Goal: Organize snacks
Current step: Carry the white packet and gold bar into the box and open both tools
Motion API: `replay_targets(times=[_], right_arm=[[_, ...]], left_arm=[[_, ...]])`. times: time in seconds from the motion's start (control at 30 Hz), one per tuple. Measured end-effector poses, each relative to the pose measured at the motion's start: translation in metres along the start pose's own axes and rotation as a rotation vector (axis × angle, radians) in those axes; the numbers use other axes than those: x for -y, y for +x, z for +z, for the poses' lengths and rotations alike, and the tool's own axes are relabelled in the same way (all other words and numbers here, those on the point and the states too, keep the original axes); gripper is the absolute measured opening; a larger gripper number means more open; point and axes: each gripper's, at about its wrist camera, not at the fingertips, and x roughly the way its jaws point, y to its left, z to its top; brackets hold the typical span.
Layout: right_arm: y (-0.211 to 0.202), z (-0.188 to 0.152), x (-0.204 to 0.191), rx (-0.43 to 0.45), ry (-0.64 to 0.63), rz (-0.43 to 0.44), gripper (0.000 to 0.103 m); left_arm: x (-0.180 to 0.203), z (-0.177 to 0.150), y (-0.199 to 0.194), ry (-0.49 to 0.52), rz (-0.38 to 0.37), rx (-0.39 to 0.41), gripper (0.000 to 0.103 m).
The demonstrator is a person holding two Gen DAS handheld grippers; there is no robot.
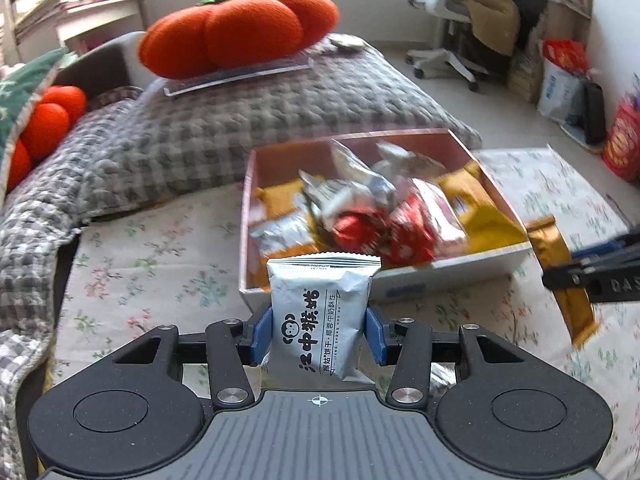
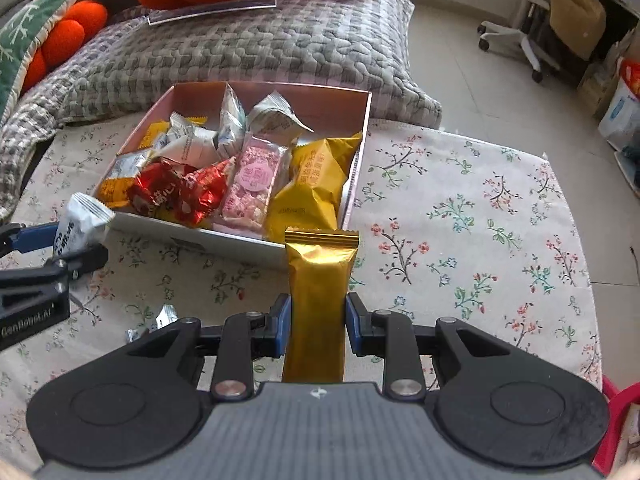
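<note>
My left gripper (image 1: 319, 336) is shut on a silver biscuit packet (image 1: 320, 312) with a monkey logo, held just before the near wall of a pink-lined snack box (image 1: 452, 270). My right gripper (image 2: 318, 326) is shut on a long gold snack bar (image 2: 318, 300), held in front of the same box (image 2: 224, 236). The box holds several wrapped snacks: red, pink, silver and yellow packets. The left gripper with its silver packet (image 2: 82, 224) shows at the left edge of the right wrist view. The gold bar (image 1: 560, 272) shows at the right of the left wrist view.
The box sits on a floral cloth (image 2: 460, 208). A grey checked cushion (image 1: 240, 120) lies behind it, with orange plush pillows (image 1: 240, 36) on top. Small loose wrappers (image 2: 160, 320) lie on the cloth near the left. An office chair (image 1: 460, 20) and bags stand on the floor beyond.
</note>
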Motion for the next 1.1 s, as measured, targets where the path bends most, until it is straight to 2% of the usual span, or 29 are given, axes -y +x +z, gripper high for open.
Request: replay_targets(times=[0.2,0.3,0.47,0.63,0.8,0.93,1.03,1.1], right_arm=[[-0.009,0.011,0.012,0.052,0.087,0.068,0.026],[-0.007,0.019,0.021,0.080,0.155,0.107,0.026],[0.009,0.033,0.034,0.121,0.252,0.137,0.026],[0.025,0.048,0.059,0.138,0.386,0.219,0.026],[0.042,0.061,0.053,0.152,0.368,0.222,0.026],[0.052,0.068,0.050,0.162,0.386,0.275,0.026],[0.059,0.070,0.042,0.164,0.393,0.316,0.026],[0.063,0.071,0.035,0.158,0.385,0.315,0.028]], left_arm=[[-0.024,0.016,-0.002,-0.098,-0.010,0.036,0.045],[-0.033,0.027,0.005,-0.148,-0.043,0.049,0.045],[-0.038,0.048,0.021,-0.168,-0.065,0.056,0.045],[-0.050,0.072,0.044,-0.206,-0.074,0.045,0.045],[-0.047,0.080,0.072,-0.226,-0.084,0.052,0.045],[-0.047,0.082,0.084,-0.193,-0.049,0.061,0.045],[-0.047,0.079,0.092,-0.182,-0.056,0.045,0.047],[-0.045,0.079,0.093,-0.167,-0.066,0.037,0.053]])
